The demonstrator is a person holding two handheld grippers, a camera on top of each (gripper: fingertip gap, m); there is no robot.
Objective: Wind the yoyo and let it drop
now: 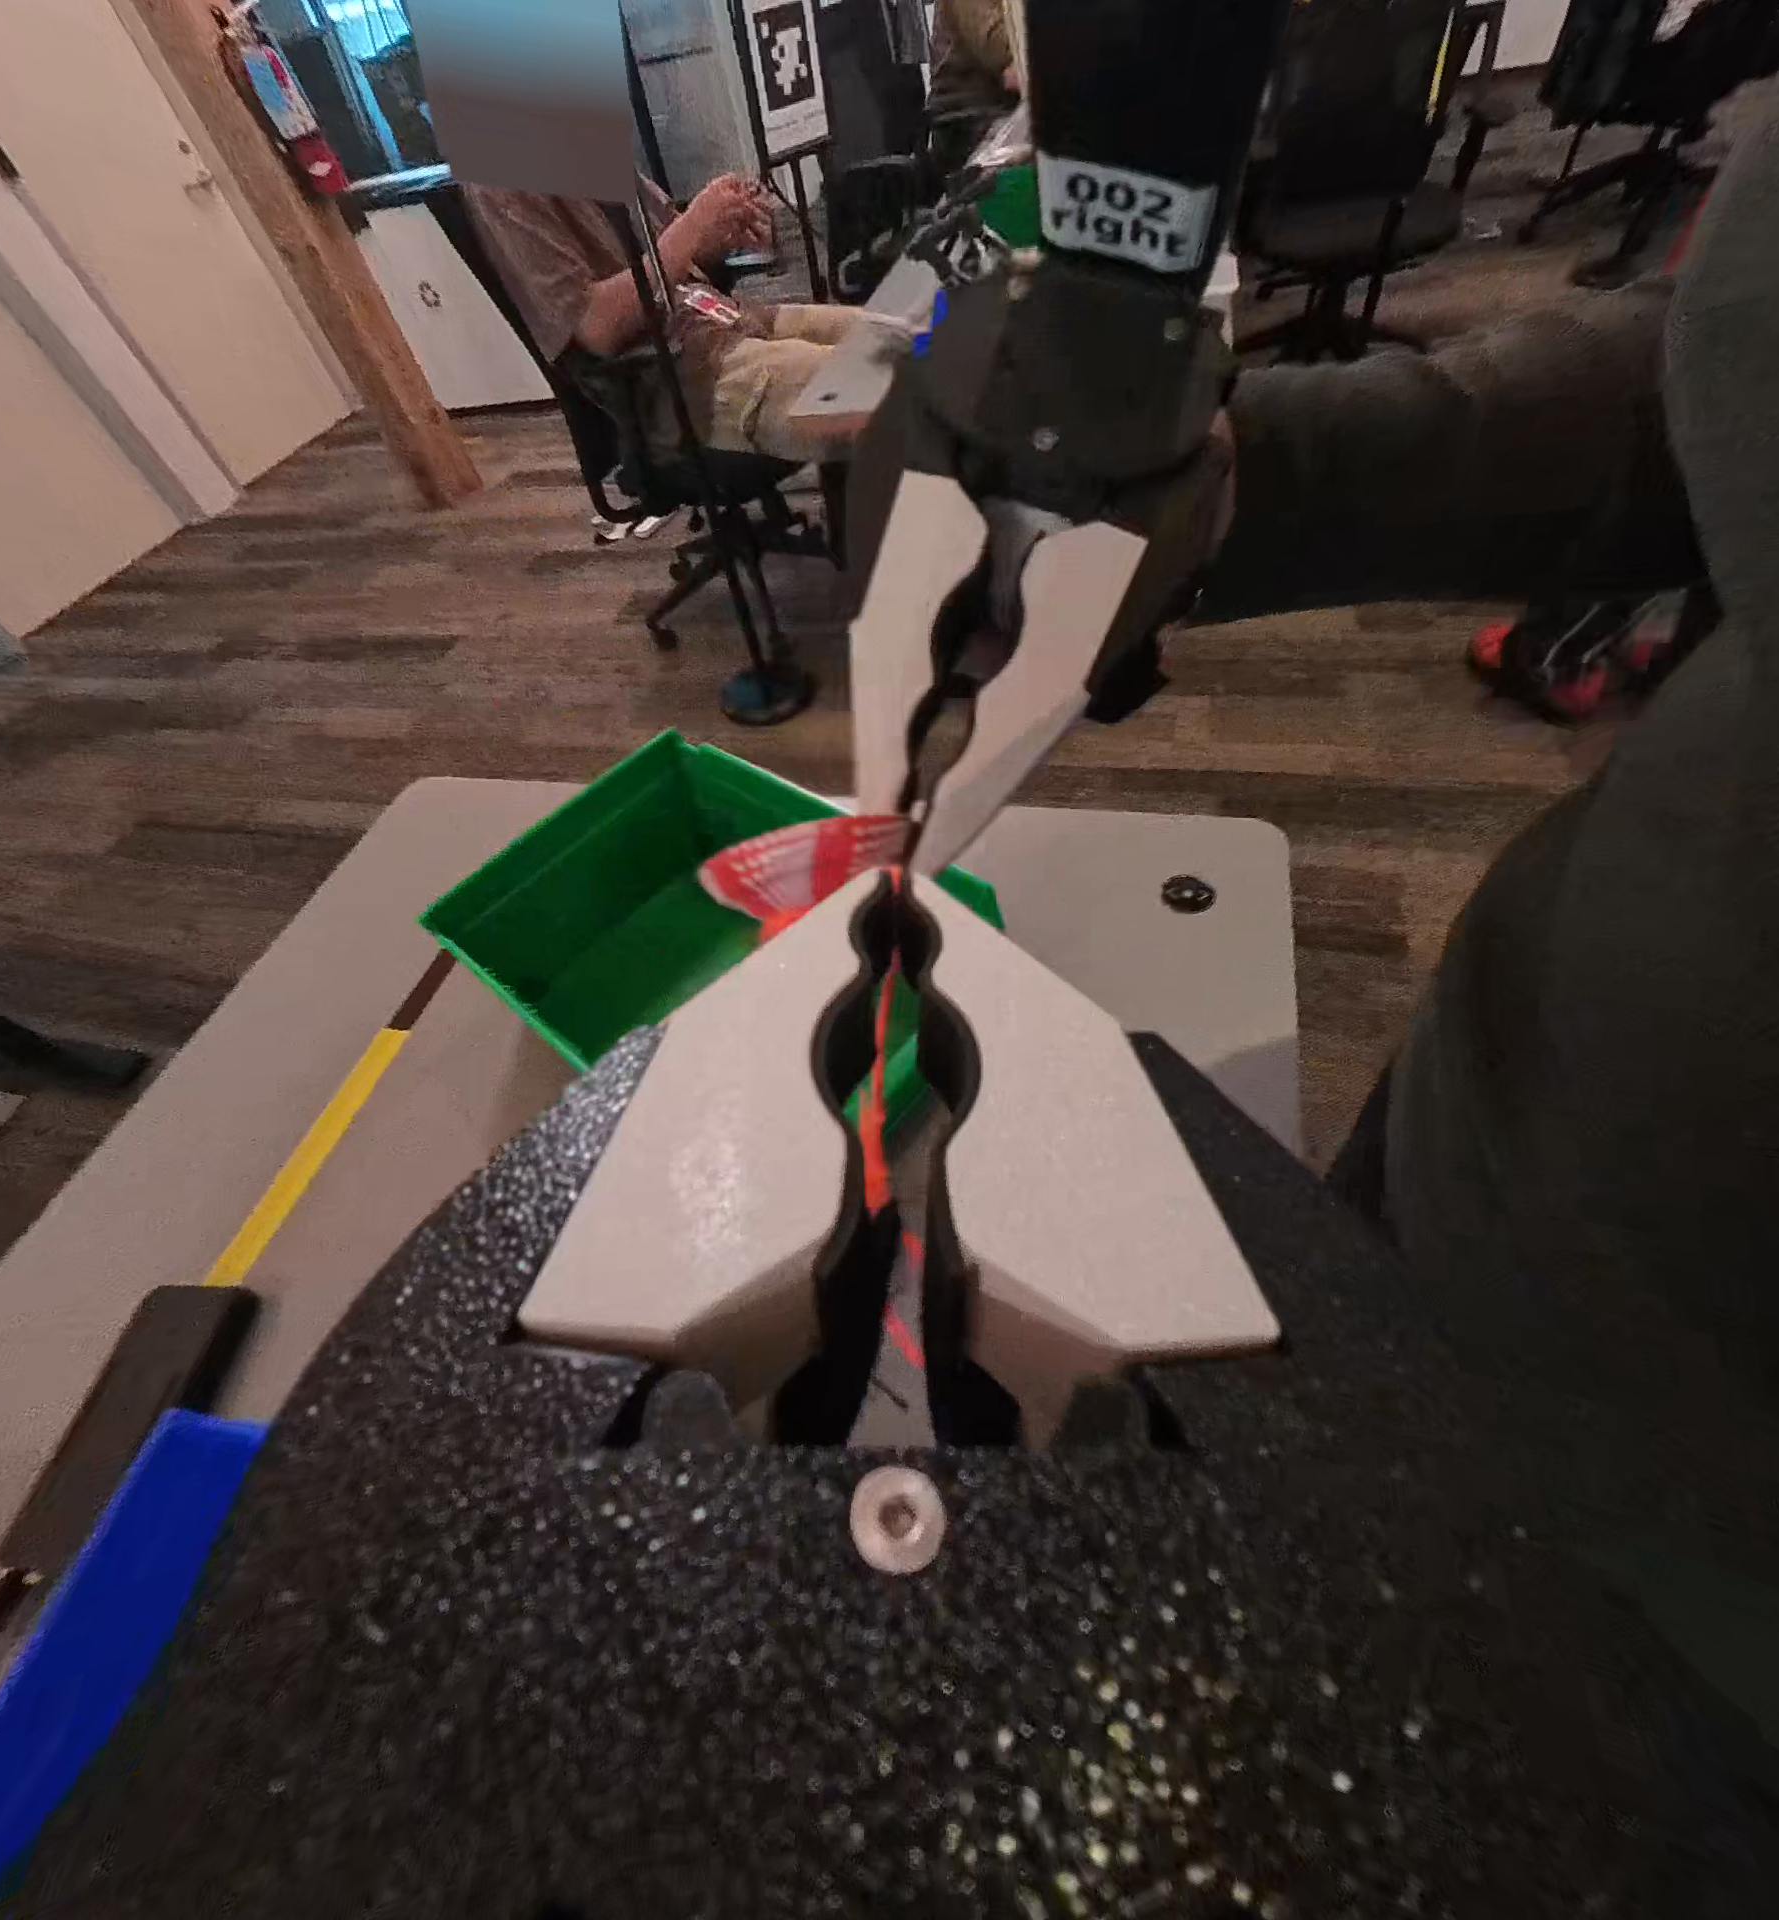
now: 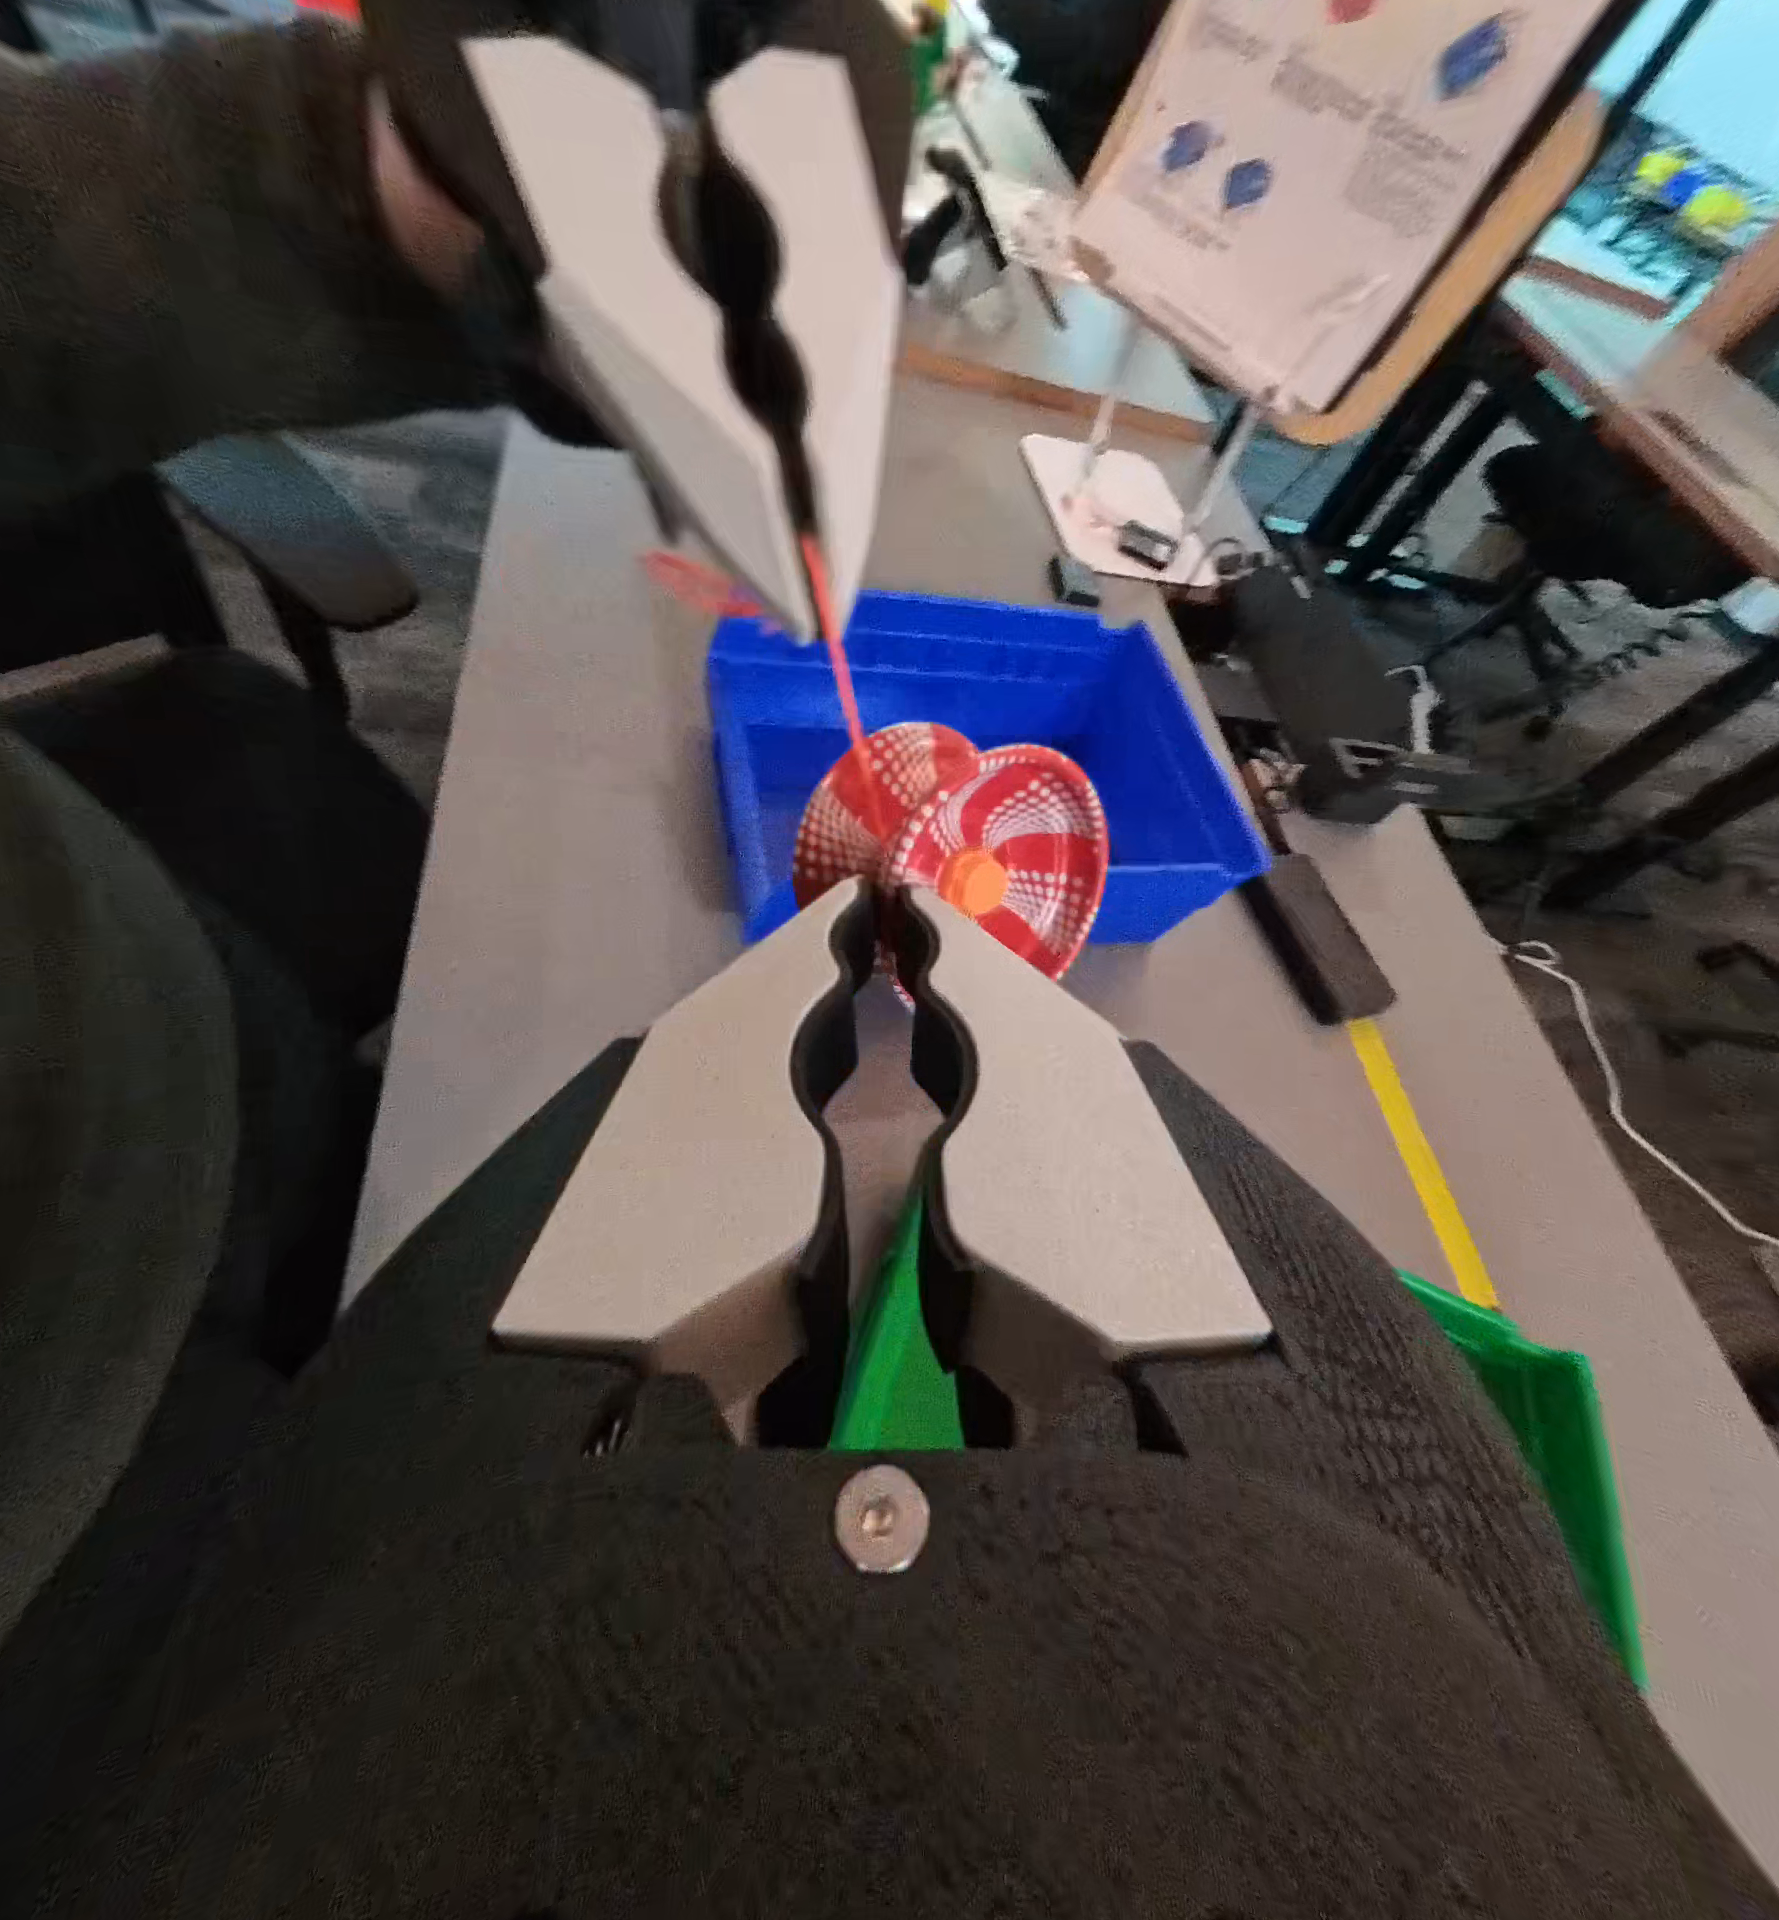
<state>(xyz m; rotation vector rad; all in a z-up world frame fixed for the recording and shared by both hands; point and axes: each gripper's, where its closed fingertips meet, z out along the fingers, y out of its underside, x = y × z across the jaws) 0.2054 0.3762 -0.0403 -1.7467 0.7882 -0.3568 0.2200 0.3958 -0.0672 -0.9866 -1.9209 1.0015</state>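
Two wrist views of a yoyo held between two grippers above a grey table point(image 2: 573, 790). The right gripper point(image 2: 880, 899), tips closed almost to touching, pinches the red-and-white yoyo point(image 2: 968, 842) at the groove between its two halves; the toy sits tilted at the fingertips, above the near wall of a blue bin point(image 2: 1155, 727). An orange hub point(image 2: 973, 881) faces the camera.

The left gripper point(image 1: 890, 883), jaws likewise drawn together, clamps the red string point(image 2: 843, 691), which runs taut from its tips down into the groove of the yoyo. In the left wrist view the string threads back between the fingers, and the yoyo point(image 1: 812, 857) shows only as a red edge just beyond the tips, in front of a green bin point(image 1: 594, 894). The right gripper point(image 1: 916, 821) comes down from above to meet it.

Step in hand, as judged: winding. A length of string is free between the two grippers, so the yoyo appears not fully wound; how many turns already lie in the groove cannot be told.

Next move, as judged: the string must be carried around the axle under steady tension, with the yoyo held firm, so that the turns seat in the groove. Slack would let them slip off a rim.
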